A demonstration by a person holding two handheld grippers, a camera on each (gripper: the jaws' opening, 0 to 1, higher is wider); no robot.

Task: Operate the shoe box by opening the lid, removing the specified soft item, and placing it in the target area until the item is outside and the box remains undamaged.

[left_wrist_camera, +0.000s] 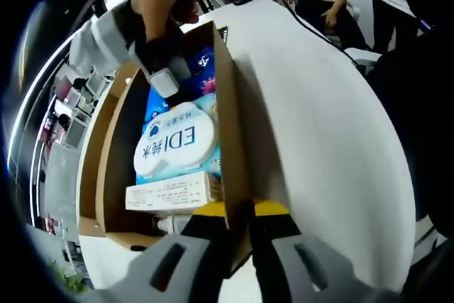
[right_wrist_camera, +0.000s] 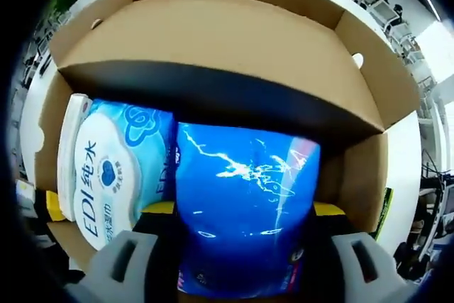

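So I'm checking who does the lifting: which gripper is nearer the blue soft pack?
Right. The right gripper has its jaws around the blue soft pack inside the shoe box; the left gripper clamps the box's side wall, away from the pack.

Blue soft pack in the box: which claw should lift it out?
Right. The right claw already straddles the blue soft pack inside the shoe box; the left claw sits on the box's side wall, likely steadying it.
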